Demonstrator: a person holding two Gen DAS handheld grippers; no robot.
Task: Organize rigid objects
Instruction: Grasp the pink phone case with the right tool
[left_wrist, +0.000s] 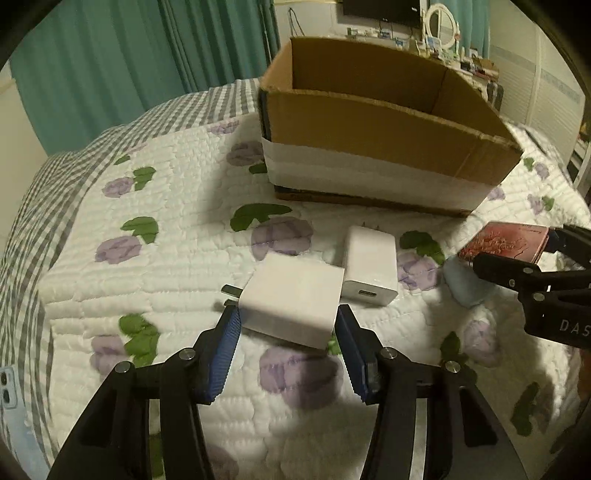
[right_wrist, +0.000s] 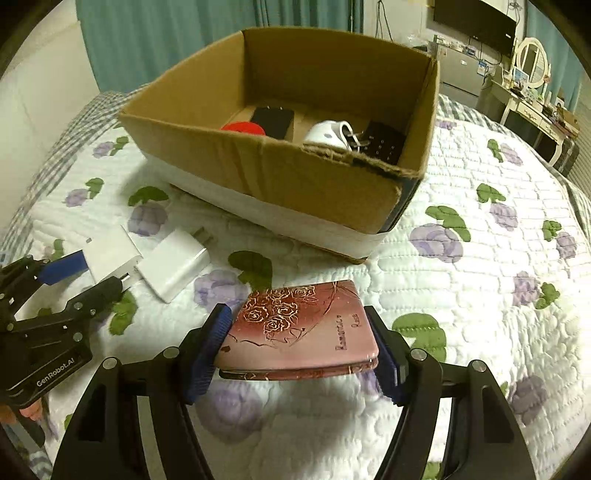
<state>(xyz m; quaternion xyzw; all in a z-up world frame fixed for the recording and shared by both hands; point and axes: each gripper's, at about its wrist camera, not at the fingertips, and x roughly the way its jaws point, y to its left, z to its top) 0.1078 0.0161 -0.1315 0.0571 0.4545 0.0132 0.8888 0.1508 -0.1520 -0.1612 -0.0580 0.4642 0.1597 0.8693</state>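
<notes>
My left gripper (left_wrist: 287, 321) is shut on a white square charger (left_wrist: 291, 302) and holds it just above the quilt. A second white charger (left_wrist: 370, 271) lies beside it; both also show in the right wrist view (right_wrist: 173, 264). My right gripper (right_wrist: 297, 325) is shut on a pink case with rose engraving (right_wrist: 299, 328), held above the quilt; it also shows in the left wrist view (left_wrist: 504, 245). The open cardboard box (right_wrist: 258, 173) stands behind, holding a red object (right_wrist: 242, 128), a black block (right_wrist: 273, 120), a white mug (right_wrist: 328, 134) and a black keypad device (right_wrist: 384, 144).
The floral quilted bed cover (right_wrist: 480, 295) lies under everything. A pale blue object (left_wrist: 461, 284) lies under the right gripper in the left wrist view. A phone (left_wrist: 7, 387) lies at the left edge. Teal curtains (left_wrist: 110, 55) and a dresser (right_wrist: 535, 92) stand behind.
</notes>
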